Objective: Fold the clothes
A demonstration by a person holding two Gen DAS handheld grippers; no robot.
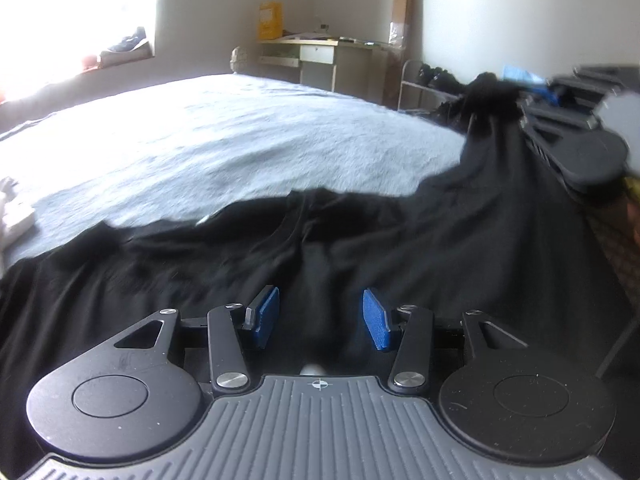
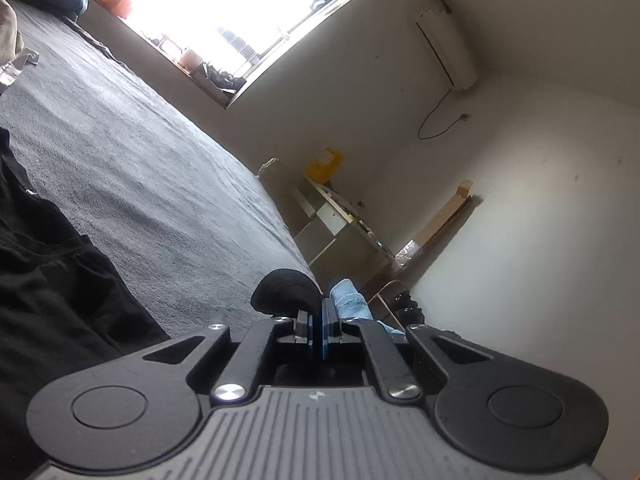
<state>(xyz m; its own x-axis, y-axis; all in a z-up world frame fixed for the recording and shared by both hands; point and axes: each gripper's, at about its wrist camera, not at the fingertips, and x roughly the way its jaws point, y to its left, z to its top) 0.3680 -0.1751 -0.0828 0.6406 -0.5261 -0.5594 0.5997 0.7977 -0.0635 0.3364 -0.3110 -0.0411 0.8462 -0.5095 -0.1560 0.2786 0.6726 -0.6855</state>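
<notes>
A black garment (image 1: 360,240) lies spread over the near part of a grey bedspread (image 1: 224,140). My left gripper (image 1: 320,316) is open, its blue pads (image 1: 264,316) apart just above the cloth. My right gripper (image 2: 318,328) is shut on a bunched corner of the black garment (image 2: 284,290), lifted above the bed; it also shows in the left wrist view (image 1: 560,128), pulling the cloth up at the right. More of the garment (image 2: 52,276) lies at the left of the right wrist view.
A desk (image 1: 320,56) with a yellow box (image 1: 269,20) stands by the far wall. A shoe rack (image 1: 432,80) is beyond the bed. A white object (image 1: 12,216) lies at the bed's left edge. A light blue cloth (image 2: 348,300) sits beside the right gripper.
</notes>
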